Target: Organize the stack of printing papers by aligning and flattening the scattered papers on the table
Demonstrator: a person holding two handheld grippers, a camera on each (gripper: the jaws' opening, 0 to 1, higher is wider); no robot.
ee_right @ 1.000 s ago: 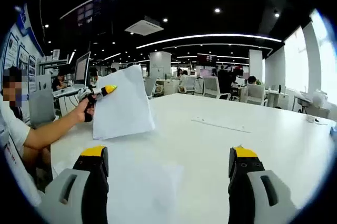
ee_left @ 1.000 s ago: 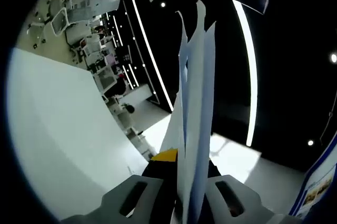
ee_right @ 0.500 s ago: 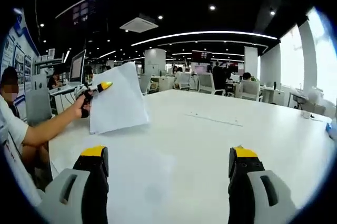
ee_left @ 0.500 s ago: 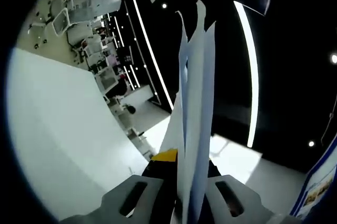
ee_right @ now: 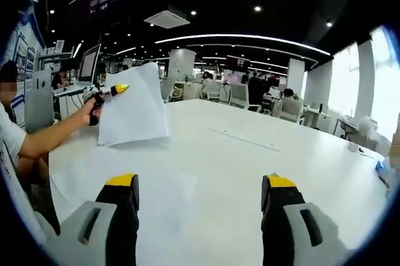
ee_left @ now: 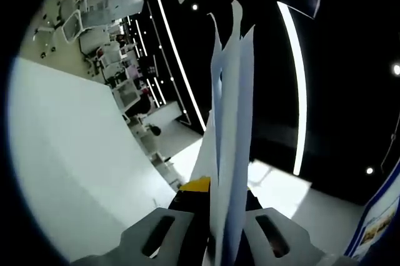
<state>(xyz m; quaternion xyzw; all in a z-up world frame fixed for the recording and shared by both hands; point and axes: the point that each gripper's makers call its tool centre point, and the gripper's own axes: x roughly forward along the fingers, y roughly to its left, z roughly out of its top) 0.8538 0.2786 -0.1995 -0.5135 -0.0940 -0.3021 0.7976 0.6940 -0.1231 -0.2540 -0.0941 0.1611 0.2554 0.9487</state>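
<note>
With the papers (ee_left: 229, 128) clamped edge-on between the left gripper (ee_left: 212, 228) jaws, the stack stands held off the table (ee_right: 250, 172), one edge near the surface. Right gripper (ee_right: 199, 216) jaws apart, empty, low over the table. Step, as judged: squaring the edges. Next: tap the stack down, lay flat, press.
</note>
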